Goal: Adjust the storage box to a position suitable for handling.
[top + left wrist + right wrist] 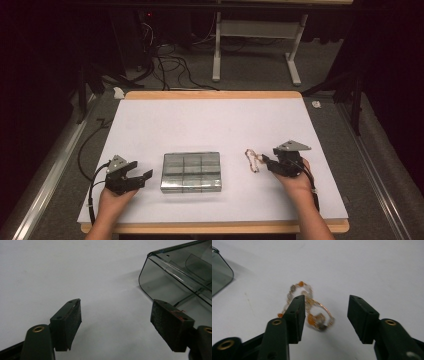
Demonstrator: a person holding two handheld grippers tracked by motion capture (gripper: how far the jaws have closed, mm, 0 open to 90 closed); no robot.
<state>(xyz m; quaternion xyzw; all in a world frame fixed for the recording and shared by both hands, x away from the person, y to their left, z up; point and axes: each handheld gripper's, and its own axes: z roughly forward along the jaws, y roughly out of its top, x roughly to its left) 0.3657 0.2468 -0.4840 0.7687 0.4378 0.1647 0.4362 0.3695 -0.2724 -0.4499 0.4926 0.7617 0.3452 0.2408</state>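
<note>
Right gripper (325, 315) spread, jaws straddling beaded bracelet (308, 308) just ahead on table (210, 120), unpinched, set to grab; left gripper (116, 320) spread beside compartment box (180, 275), likely to steady it

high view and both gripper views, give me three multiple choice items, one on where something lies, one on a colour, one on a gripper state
1. Where does the beaded bracelet lie?
A. inside the clear box
B. on the white table top, right of the clear box
C. on the floor

2. What colour are the bracelet's brightest beads?
A. orange
B. blue
C. green

3. How does the right gripper stand?
A. shut on the box
B. clamped on a cable
C. jaws apart, bracelet between them, pads not pressing it

Key: 1 B, the high view shows it on the table top beside the clear compartment box; 2 A, orange beads show in the right gripper view; 3 C, a gap shows between the pads and the bracelet's far side.
</note>
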